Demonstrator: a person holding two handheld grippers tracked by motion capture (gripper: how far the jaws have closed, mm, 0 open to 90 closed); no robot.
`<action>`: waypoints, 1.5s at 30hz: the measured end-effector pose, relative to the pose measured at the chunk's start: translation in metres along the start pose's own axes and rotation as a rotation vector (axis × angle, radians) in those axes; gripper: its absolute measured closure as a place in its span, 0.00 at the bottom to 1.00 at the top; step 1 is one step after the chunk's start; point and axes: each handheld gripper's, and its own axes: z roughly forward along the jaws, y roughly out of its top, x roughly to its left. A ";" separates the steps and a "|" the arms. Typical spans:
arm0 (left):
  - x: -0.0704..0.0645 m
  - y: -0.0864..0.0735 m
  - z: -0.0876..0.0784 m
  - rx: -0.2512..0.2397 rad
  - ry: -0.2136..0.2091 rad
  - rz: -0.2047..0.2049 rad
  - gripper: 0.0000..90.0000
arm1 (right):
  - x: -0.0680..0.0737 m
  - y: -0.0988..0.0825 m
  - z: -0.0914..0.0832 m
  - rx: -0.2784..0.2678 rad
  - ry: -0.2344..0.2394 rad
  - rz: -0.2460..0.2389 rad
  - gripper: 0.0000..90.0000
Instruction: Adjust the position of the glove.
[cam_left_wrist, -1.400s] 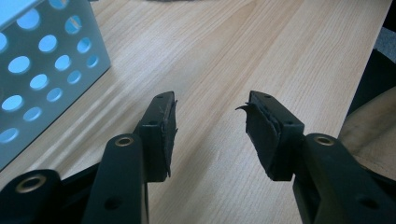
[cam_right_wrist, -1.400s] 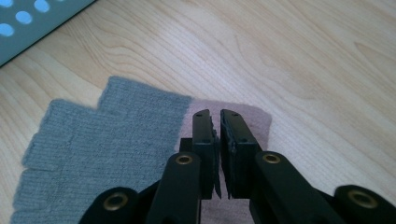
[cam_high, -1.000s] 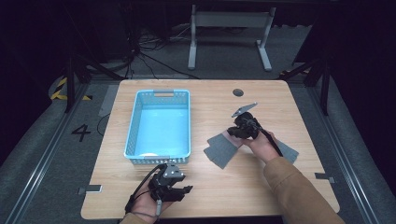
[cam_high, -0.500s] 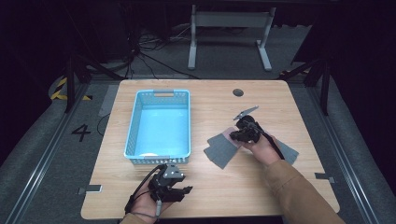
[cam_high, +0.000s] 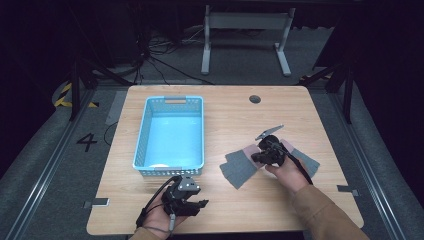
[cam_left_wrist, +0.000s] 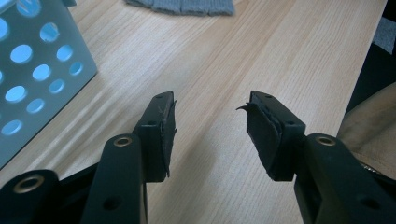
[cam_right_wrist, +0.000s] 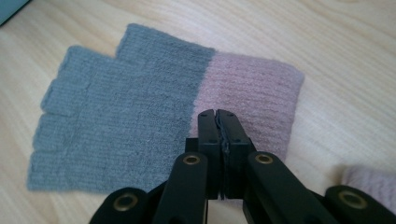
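Your right gripper (cam_right_wrist: 219, 122) is sitting with its jaws pressed together over the pink cuff of the grey knit glove (cam_right_wrist: 116, 107), and whether any wool is caught between them I cannot tell. That glove is lying flat on the wooden table (cam_high: 225, 112), right of centre in the high view, with your right hand (cam_high: 285, 170) covering part of it. It looks soft, light and floppy, so it is probably going to sag and stretch; the thicker ribbed cuff looks like the surest hold. Your left gripper (cam_left_wrist: 210, 126) is waiting at the bottom of the high view with jaws spread wide and nothing between them, just beside the blue basket (cam_high: 145, 131). A second pink cuff (cam_right_wrist: 373, 184) is peeking in at the lower right of the right gripper view, cut off by the frame.
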 end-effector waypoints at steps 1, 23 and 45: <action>0.000 0.000 0.000 0.000 0.000 0.000 0.58 | 0.001 -0.002 -0.001 0.002 0.002 -0.001 0.99; -0.002 0.002 0.002 -0.005 -0.002 0.007 0.58 | 0.043 -0.034 -0.020 0.022 0.075 -0.019 0.99; 0.000 0.002 0.000 -0.006 -0.003 0.007 0.58 | 0.008 -0.012 -0.008 0.009 0.001 0.011 0.99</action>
